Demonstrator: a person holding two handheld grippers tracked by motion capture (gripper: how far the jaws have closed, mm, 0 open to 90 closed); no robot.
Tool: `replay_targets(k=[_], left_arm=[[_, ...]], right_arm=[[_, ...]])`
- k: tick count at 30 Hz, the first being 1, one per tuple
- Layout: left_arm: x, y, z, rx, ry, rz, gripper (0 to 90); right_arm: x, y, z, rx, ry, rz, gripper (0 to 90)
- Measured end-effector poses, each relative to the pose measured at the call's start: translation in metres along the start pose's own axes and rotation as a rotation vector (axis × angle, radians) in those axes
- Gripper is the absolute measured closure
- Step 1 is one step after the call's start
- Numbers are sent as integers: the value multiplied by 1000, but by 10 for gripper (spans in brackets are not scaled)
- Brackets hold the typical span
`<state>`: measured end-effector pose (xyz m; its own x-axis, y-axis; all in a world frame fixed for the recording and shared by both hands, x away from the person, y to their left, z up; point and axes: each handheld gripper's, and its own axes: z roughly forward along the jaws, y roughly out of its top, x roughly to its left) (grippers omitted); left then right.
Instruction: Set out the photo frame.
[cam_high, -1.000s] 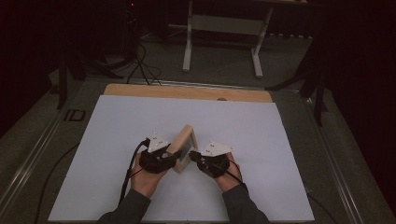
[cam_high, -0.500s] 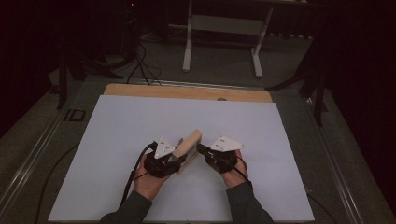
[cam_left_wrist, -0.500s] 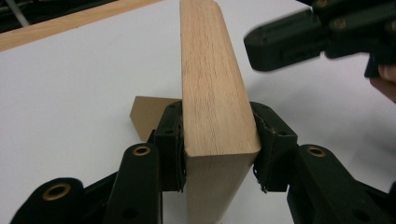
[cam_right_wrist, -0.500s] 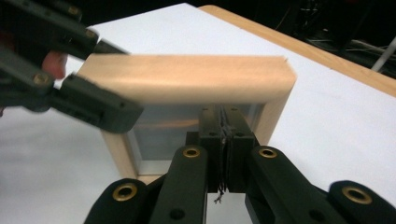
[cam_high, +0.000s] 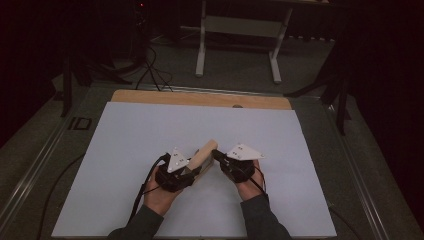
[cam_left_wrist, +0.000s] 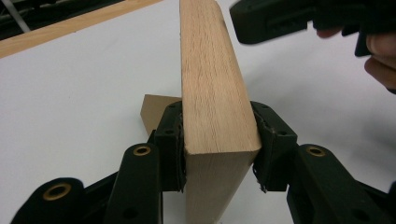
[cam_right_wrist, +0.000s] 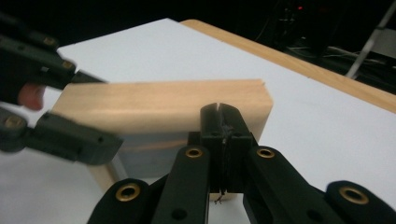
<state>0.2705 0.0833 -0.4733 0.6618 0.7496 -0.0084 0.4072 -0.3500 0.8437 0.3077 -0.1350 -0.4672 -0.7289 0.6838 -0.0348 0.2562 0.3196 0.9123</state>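
Two grippers at one wooden block (cam_high: 202, 155) | left gripper (cam_left_wrist: 219, 154): fingers clamped on the block's sides, holding it tilted above the white tabletop (cam_high: 125, 150) | right gripper (cam_right_wrist: 223, 140): fingers have just closed together, empty, tips near the block's far end | risk: a nudge there levers the block and it slips from the pinch.
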Motion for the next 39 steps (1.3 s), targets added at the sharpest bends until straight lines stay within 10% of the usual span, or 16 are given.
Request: replay_targets(k=[39], left_arm=[[-5,-4,6,29,19,97,595]], right_arm=[[-23,30,36,25,-33,-8,896]])
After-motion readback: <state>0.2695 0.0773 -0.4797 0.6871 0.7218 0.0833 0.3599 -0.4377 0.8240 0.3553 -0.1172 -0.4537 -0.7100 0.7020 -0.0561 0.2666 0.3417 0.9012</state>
